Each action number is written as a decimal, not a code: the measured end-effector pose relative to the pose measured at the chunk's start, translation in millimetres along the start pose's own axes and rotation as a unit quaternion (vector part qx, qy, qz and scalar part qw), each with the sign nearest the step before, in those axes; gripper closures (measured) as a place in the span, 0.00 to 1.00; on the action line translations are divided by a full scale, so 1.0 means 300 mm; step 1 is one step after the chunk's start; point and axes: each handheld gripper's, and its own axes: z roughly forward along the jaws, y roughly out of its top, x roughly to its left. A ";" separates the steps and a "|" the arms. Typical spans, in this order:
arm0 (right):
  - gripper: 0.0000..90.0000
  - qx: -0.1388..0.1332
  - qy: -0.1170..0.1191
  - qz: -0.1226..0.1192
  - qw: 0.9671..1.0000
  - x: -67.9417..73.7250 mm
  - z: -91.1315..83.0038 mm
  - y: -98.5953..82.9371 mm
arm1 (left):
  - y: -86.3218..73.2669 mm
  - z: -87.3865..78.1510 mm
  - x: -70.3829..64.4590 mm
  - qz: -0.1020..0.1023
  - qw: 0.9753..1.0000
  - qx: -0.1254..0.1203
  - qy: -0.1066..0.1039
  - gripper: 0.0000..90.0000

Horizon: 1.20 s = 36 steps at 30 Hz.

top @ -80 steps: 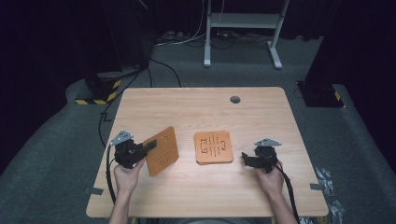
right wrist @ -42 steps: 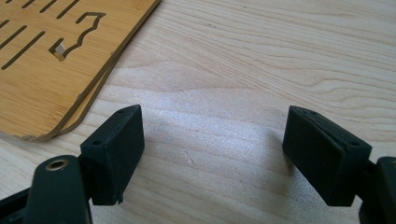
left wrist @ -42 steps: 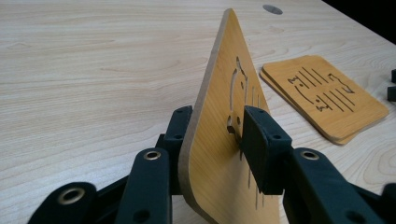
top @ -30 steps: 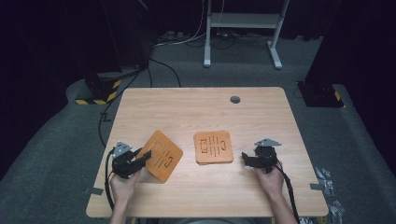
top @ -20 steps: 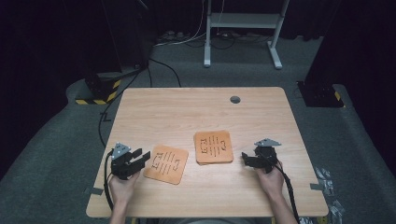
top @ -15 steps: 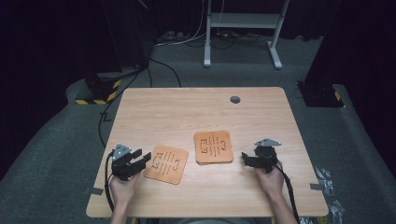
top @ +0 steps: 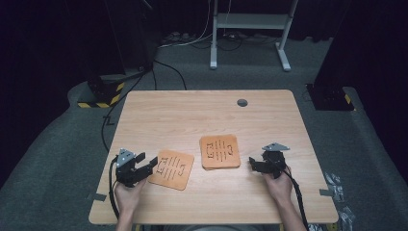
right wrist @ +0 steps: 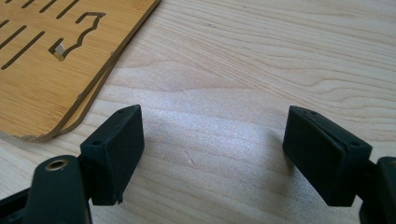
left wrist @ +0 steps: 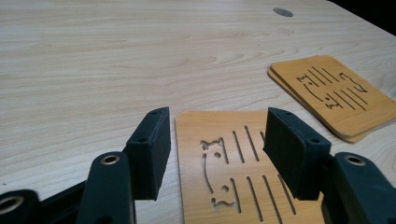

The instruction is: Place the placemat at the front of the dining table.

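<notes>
A thin orange wooden coaster point(top: 172, 169) with cut-out slots lies flat on the table, left of centre. My left gripper point(top: 146, 162) sits at its left edge, open. In the left gripper view the coaster point(left wrist: 233, 163) reaches in between the two spread pads without being clamped. To its right lies a stack of two matching coasters point(top: 220, 151), also seen as the stack point(left wrist: 331, 93) beyond the jaws. My right gripper point(top: 253, 165) rests just right of that stack, open and empty point(right wrist: 212, 126), with the corner of the stack point(right wrist: 46, 60) at the upper left.
The light wooden table point(top: 202, 115) has a round grey cable hole point(top: 242, 102) near its far edge. Dark carpet, cables and a white desk frame point(top: 250, 29) lie beyond the table.
The left gripper held the coaster tilted up on edge, lowered it flat onto the table and let go. In the last half second nothing moved. The right gripper stayed still.
</notes>
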 end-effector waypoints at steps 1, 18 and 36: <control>0.23 0.000 0.000 0.000 1.000 0.000 0.000 0.000 | 0.003 0.000 -0.006 0.002 1.000 -0.001 -0.002 0.45; 0.23 0.000 0.000 0.000 1.000 0.000 0.000 0.000 | 0.041 0.021 -0.048 0.020 1.000 -0.006 -0.005 0.45; 0.23 0.000 0.001 0.002 1.000 0.002 0.000 0.000 | 0.093 0.065 -0.059 0.030 1.000 0.001 -0.003 0.46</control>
